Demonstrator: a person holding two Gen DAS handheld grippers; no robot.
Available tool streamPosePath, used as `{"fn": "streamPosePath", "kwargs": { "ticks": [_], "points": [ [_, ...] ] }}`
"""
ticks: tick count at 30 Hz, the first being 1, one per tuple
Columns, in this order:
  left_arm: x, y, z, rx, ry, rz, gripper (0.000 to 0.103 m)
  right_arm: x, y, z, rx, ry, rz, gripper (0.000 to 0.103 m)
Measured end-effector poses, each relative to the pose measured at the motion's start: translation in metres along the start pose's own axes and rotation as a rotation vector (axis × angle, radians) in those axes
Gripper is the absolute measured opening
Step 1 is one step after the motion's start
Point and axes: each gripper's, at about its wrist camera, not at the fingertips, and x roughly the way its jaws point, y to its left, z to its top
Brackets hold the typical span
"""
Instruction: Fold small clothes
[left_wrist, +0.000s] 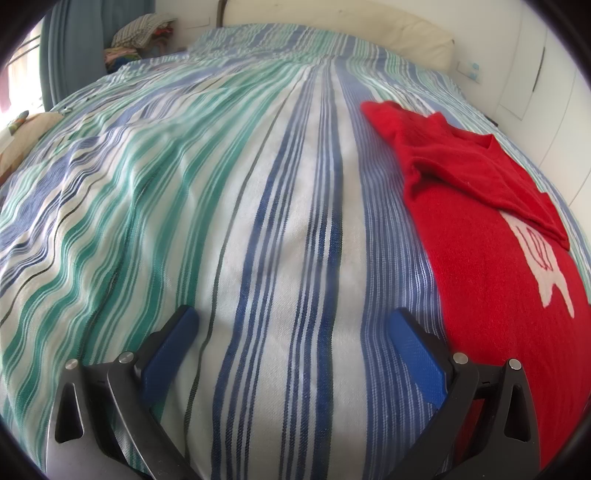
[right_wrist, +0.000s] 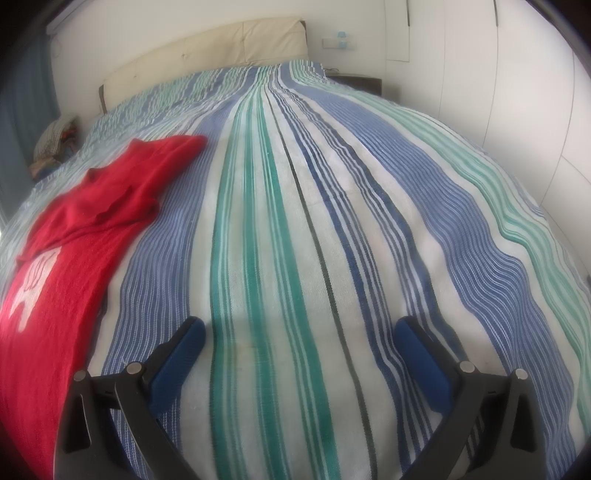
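Note:
A red shirt (left_wrist: 480, 236) with a white print lies on the striped bedspread (left_wrist: 258, 184), its upper part folded over onto the body. In the left wrist view it fills the right side; my left gripper (left_wrist: 293, 317) hovers open over bare bedspread just left of it, with the right blue pad (left_wrist: 417, 354) close to the shirt's hem edge. In the right wrist view the same red shirt (right_wrist: 74, 229) lies at the left. My right gripper (right_wrist: 299, 326) is open above the stripes to the shirt's right, holding nothing.
A cream headboard (right_wrist: 207, 48) closes the far end of the bed. A pile of folded clothes (left_wrist: 140, 37) sits at the far left corner beside a blue curtain (left_wrist: 74, 48). White wardrobe doors (right_wrist: 517, 92) line the right side, with a dark nightstand (right_wrist: 358, 81) near them.

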Motion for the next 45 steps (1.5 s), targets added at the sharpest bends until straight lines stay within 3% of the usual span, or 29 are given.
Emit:
{"fn": "streamPosePath", "kwargs": {
  "ticks": [45],
  "points": [
    [-0.0013,-0.0001,-0.0003,-0.005,-0.007,-0.002,0.102,0.0036,0.0025,0.0006,-0.015,0.010,-0.017,0.102]
  ]
}}
